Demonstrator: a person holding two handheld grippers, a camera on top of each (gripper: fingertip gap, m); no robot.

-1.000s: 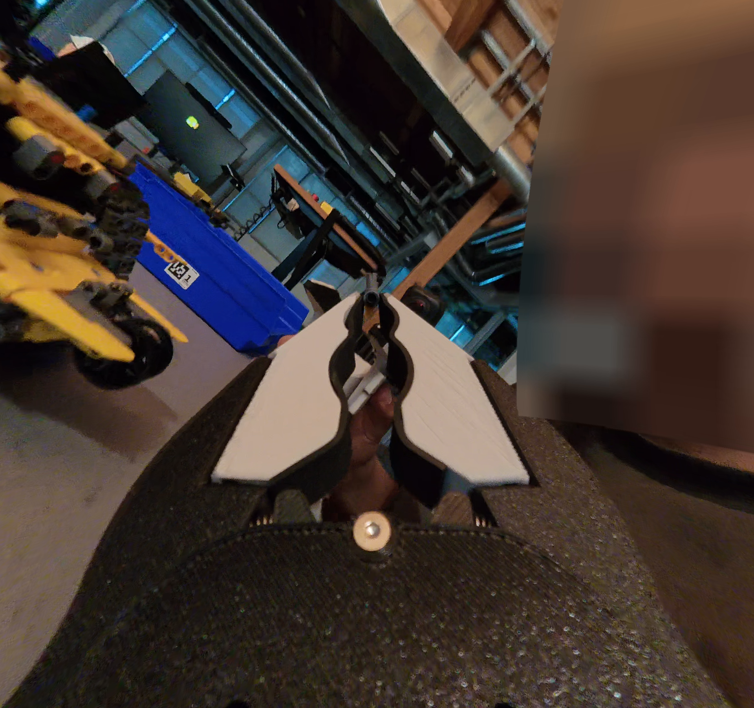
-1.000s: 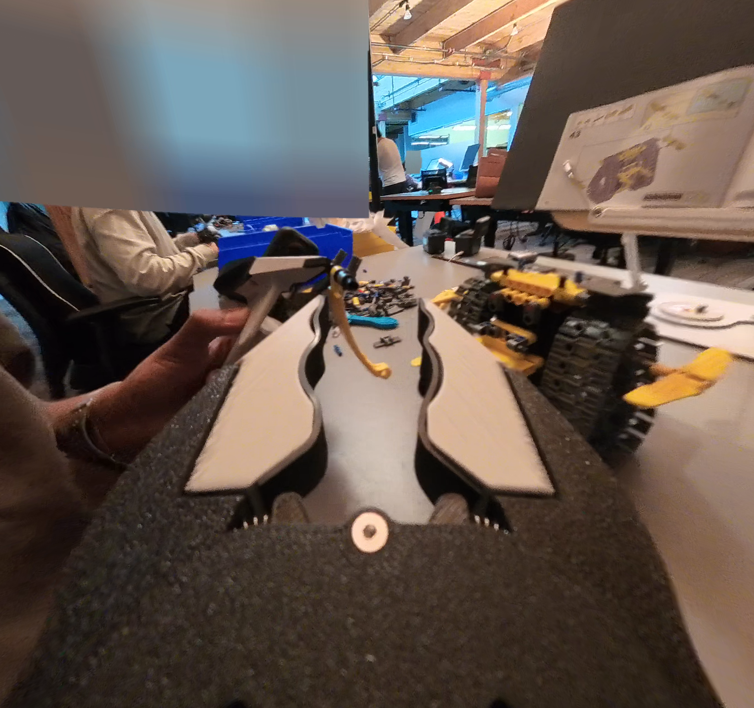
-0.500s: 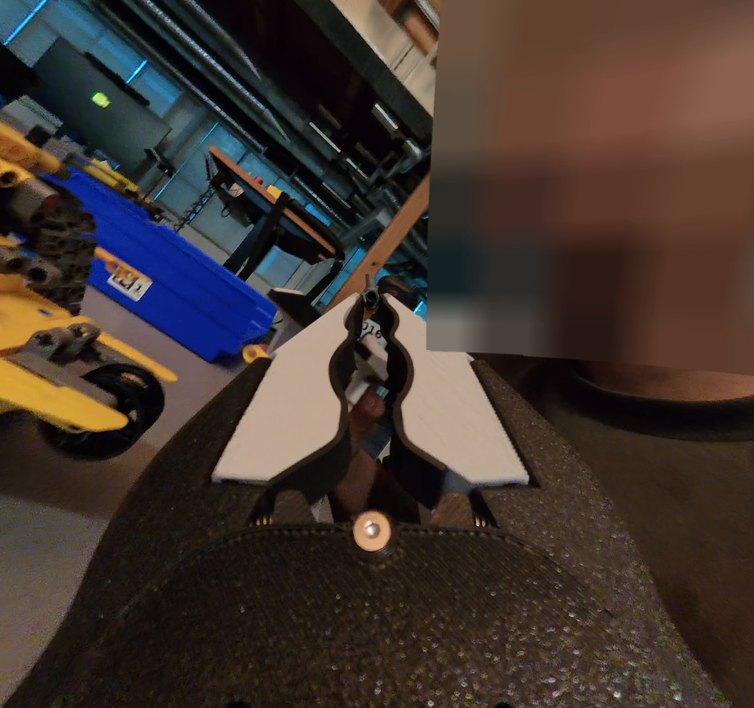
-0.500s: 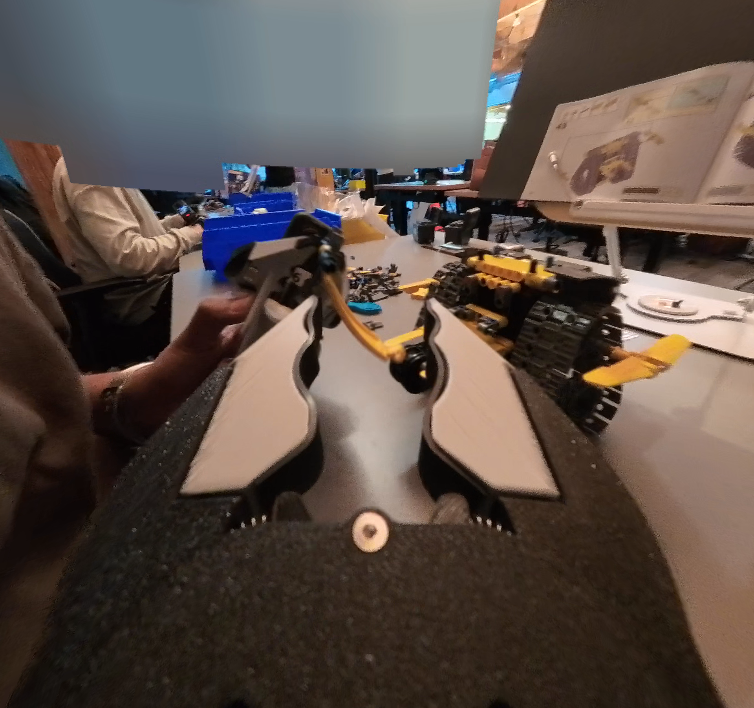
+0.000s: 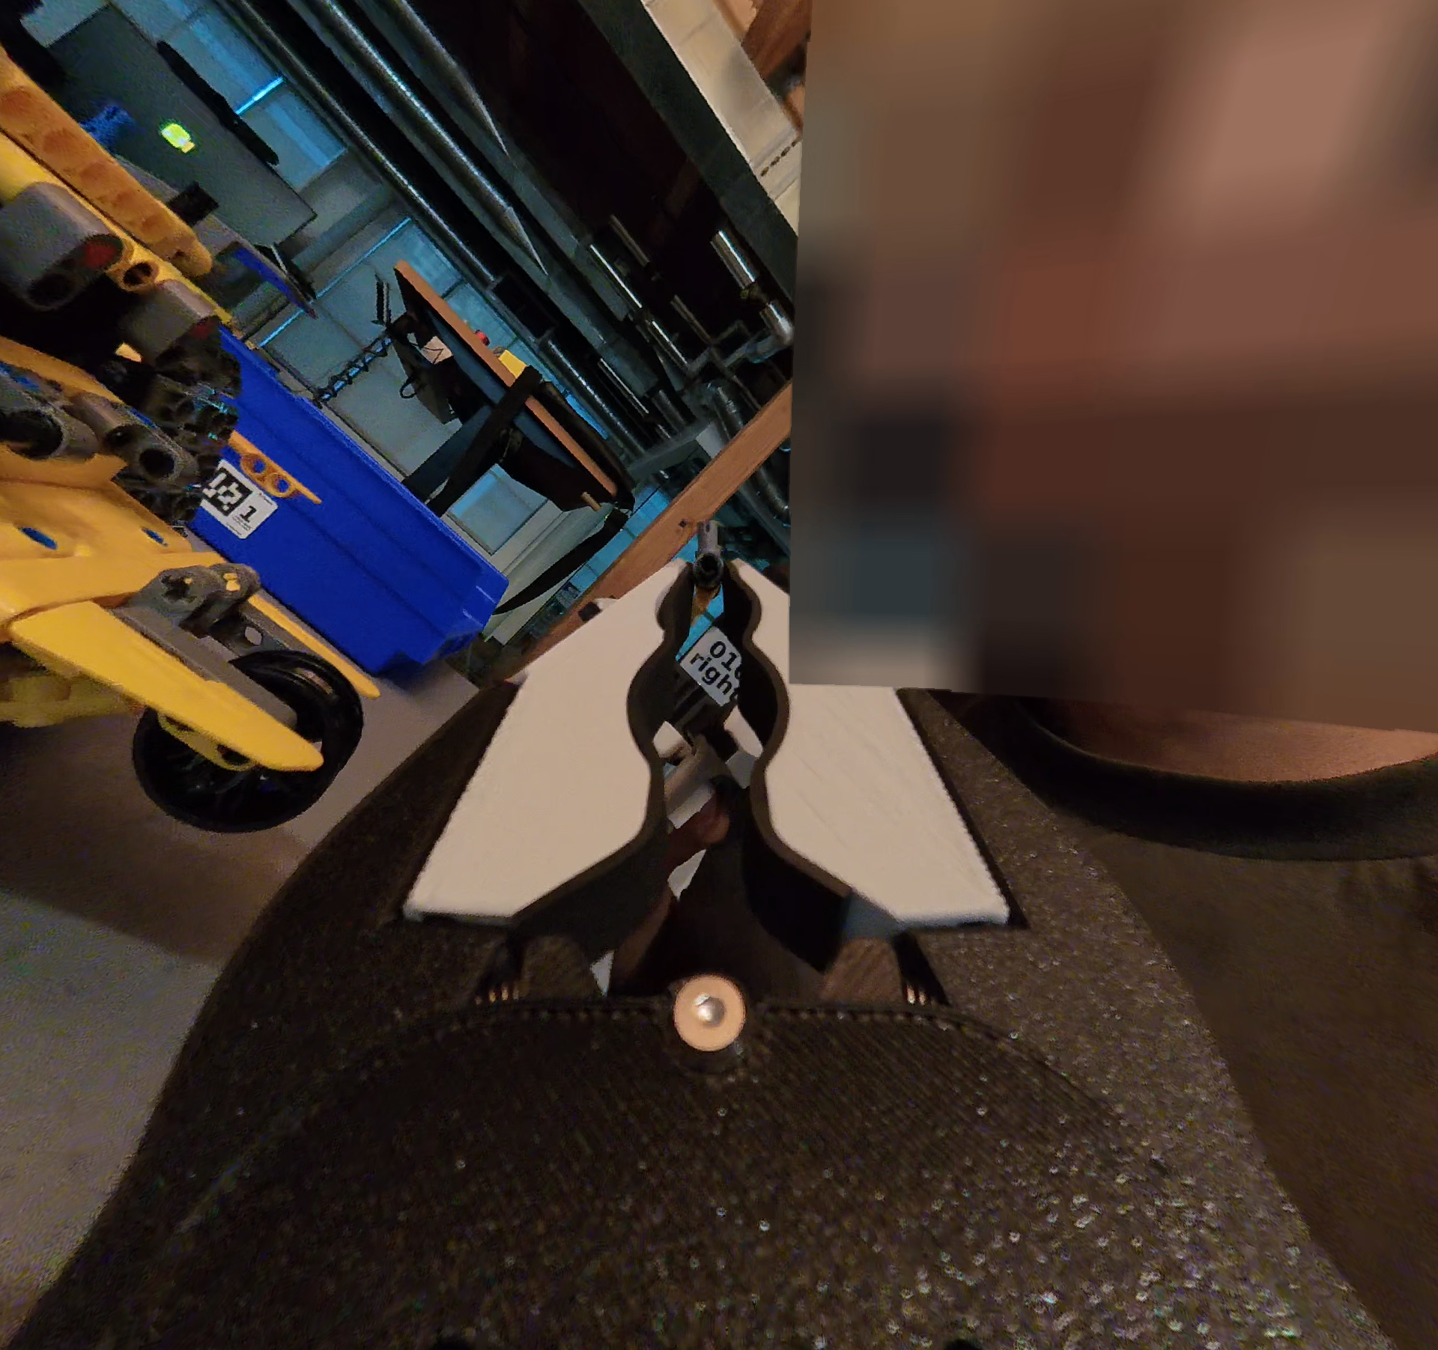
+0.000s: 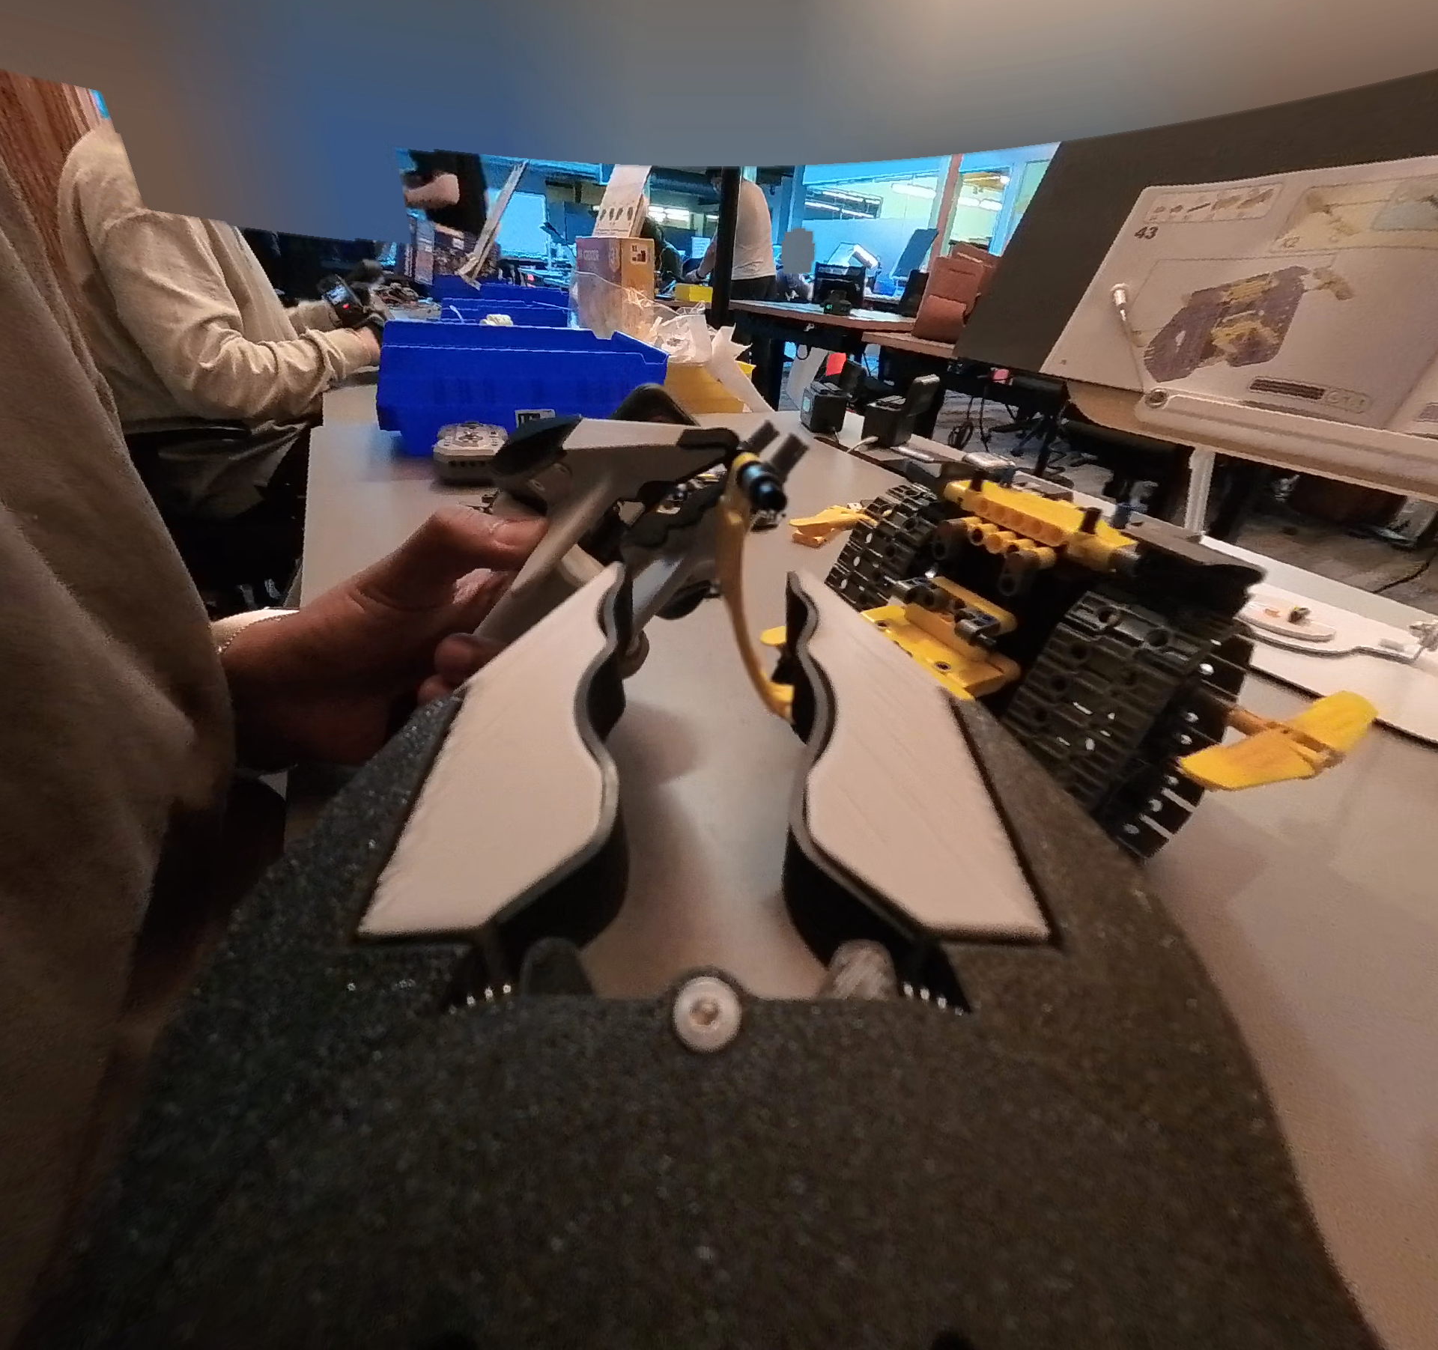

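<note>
The grey worktop [image 6: 1284, 924] spreads out beneath and ahead of the right gripper [image 6: 704, 597]. Just right of that gripper stands a yellow-and-black tracked toy-brick vehicle [image 6: 1035, 612] with black treads and a yellow blade jutting toward the right. Farther off to its upper right, an open instruction booklet [image 6: 1260, 301] leans on a stand. Beyond and left of the gripper, blue bins [image 6: 513, 371] sit on the worktop.

The right gripper's fingers are spread wide with nothing between them but bare worktop. Just ahead of its left fingertip, a hand [image 6: 366, 636] holds the left gripper [image 6: 731, 472], whose fingers are pressed together on a curved yellow brick piece [image 6: 739, 581] with black pins at its top; the piece hangs down so its lower end lies beside the right gripper's right fingertip.

From the left wrist view, the left gripper [image 5: 706, 574] pinches that small piece [image 5: 706, 570] at its very tips, raised above the worktop [image 5: 93, 1001], with the vehicle's yellow body and a black wheel [image 5: 249, 737] to its left and a blue bin [image 5: 350, 535] beyond.
</note>
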